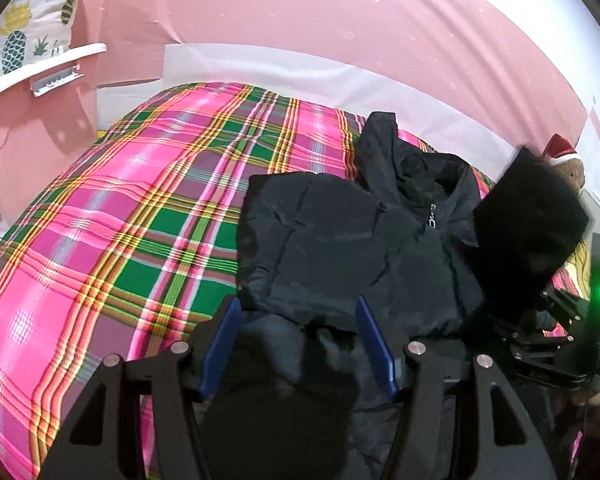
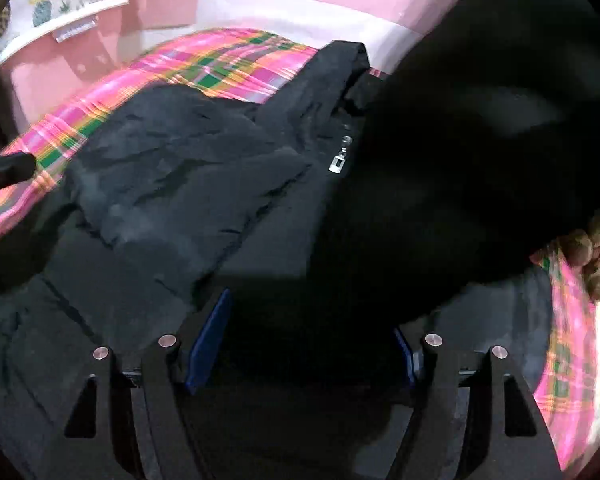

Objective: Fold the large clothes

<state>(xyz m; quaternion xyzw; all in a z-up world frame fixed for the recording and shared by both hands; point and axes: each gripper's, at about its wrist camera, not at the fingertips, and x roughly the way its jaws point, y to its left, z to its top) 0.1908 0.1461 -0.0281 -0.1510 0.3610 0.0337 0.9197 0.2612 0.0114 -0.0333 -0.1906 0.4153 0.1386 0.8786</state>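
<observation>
A black puffer jacket (image 1: pixel 340 248) lies on a pink and green plaid bedspread (image 1: pixel 120 220), its left sleeve folded across the chest and its silver zipper pull (image 1: pixel 433 222) showing. My left gripper (image 1: pixel 298 312) is open above the jacket's lower part, with dark fabric between its blue pads. My right gripper (image 2: pixel 308 320) is open, and the right sleeve (image 2: pixel 480 140) hangs raised over it, blurred. The jacket body (image 2: pixel 160 192) fills the right wrist view. The right gripper's body (image 1: pixel 560 332) shows in the left wrist view under the lifted sleeve (image 1: pixel 528 220).
A pink wall (image 1: pixel 300 12) and white headboard strip (image 1: pixel 300 68) run behind the bed. A pineapple-print pillow (image 1: pixel 24 32) sits on a white shelf at the upper left. A stuffed toy with a red hat (image 1: pixel 568 160) lies at the bed's right edge.
</observation>
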